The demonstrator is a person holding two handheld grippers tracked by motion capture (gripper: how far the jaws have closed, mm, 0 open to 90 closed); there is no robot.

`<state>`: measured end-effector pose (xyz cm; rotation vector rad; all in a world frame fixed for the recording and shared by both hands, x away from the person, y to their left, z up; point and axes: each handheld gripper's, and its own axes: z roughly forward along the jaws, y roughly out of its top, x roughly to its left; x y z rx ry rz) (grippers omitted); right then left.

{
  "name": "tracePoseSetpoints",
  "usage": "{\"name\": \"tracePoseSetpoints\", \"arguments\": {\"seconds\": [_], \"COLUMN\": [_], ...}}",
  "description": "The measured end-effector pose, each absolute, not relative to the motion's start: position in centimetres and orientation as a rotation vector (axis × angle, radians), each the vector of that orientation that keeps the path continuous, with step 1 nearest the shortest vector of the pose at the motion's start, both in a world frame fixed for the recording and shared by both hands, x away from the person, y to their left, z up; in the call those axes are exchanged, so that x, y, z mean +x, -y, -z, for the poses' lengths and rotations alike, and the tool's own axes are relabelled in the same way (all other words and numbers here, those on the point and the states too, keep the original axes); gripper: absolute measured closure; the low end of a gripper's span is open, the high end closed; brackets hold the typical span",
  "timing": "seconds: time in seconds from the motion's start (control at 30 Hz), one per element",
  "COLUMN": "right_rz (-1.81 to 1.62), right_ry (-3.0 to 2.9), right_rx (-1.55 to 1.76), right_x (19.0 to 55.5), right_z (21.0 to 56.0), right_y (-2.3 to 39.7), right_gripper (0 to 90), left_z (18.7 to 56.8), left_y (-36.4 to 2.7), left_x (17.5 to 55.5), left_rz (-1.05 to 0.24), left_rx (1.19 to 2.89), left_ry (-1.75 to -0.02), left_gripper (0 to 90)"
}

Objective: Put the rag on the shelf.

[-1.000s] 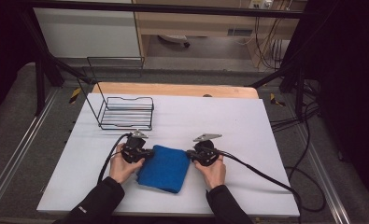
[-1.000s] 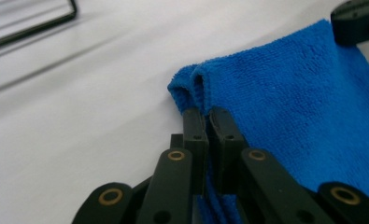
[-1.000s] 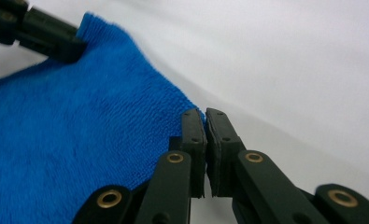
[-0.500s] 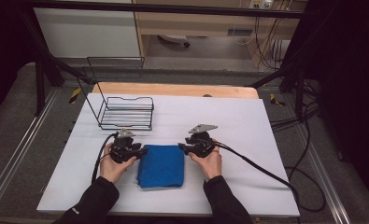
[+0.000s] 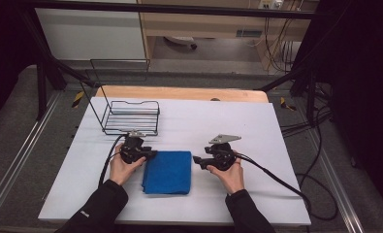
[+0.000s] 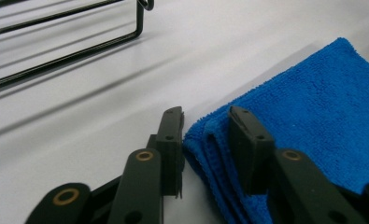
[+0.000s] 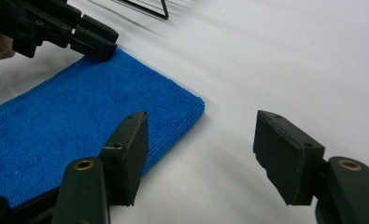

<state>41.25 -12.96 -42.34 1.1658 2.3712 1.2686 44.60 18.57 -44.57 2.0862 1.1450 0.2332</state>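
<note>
Blue cloth (image 5: 167,172) lies folded flat on the white table (image 5: 257,126), between the two grippers.

Start at the left. The left gripper (image 5: 150,154) is held in the person's left hand (image 5: 122,167). Its tips sit right at the cloth's far left corner. In the left gripper view, the cloth (image 6: 313,121) has its folded edge in the gap between the two black jaws. One jaw is on the bare table just beside the cloth and the other is over the blue part. The jaws are a little apart and have just been closing in, but they are not squeezing the cloth. A black wire basket (image 5: 131,118) stands behind this gripper, near it but not touching.

Now the right. The right gripper (image 5: 197,160) is held in the person's right hand (image 5: 231,175). It points at the cloth's right edge and sits just beside it, with a small strip of table between. In the right gripper view, the jaws are spread wide and have just been opening. Nothing is between them but white table. The cloth (image 7: 79,130) is off to the left of the jaws, with its near corner by the left jaw. The left gripper (image 7: 91,39) can be seen at the cloth's far corner.
</note>
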Motion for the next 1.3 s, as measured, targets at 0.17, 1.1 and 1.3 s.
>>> {"name": "tracePoseSetpoints", "arguments": {"seconds": [0.17, 1.1, 1.3], "right_rz": [-1.286, -1.127, -1.145], "right_ry": [-2.370, -2.506, -2.493], "right_rx": [1.209, 1.371, 1.364], "right_x": [42.0, 45.5, 45.1], "right_z": [42.4, 44.7, 44.3], "right_y": [12.0, 8.5, 8.6], "right_gripper": [40.0, 85.4, 86.5], "left_z": [44.7, 44.8, 44.6], "left_y": [-18.6, -18.2, -18.5], "left_x": [44.7, 44.3, 44.2], "left_rz": [-0.189, -0.217, -0.218], "left_rx": [2.078, 2.097, 2.077], "left_ry": [-1.151, -1.099, -1.099], "left_gripper": [74.9, 84.0, 84.6]}}
